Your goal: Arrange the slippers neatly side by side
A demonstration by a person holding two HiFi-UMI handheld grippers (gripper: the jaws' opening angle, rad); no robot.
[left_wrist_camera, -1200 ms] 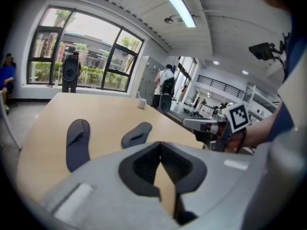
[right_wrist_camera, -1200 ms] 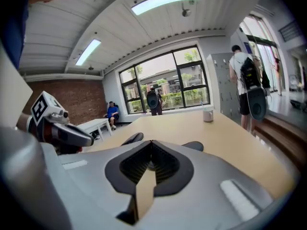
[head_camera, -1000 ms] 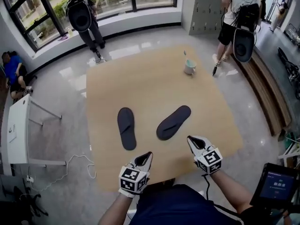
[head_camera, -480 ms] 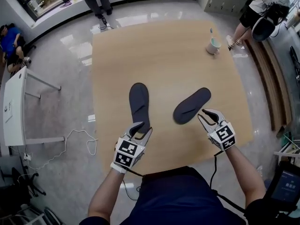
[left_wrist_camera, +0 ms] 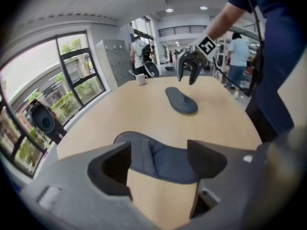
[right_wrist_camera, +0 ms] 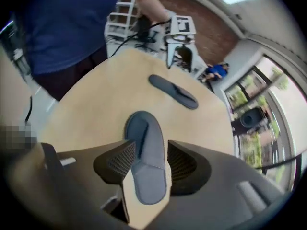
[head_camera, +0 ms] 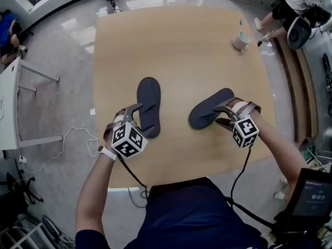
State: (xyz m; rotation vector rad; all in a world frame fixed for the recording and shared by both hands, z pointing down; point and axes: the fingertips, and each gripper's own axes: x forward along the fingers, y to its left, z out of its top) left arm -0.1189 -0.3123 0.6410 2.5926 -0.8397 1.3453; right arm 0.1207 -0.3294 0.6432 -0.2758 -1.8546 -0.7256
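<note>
Well right of the right slipper (head_camera: 207, 113), a screen (head_camera: 310, 201) shows illegible writing.

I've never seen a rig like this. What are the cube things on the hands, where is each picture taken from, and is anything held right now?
There is no robot: a person holds a two-jaw gripper in each hand, and the marker cubes are part of the grippers. The head view looks down from the person's head. Each gripper view looks along that gripper's jaws. On the table lie a left slipper and a right slipper, angled apart, with a cup far off. The left gripper and right gripper have just been opening their jaws. Each has a slipper's near end between them, but neither grips.
</note>
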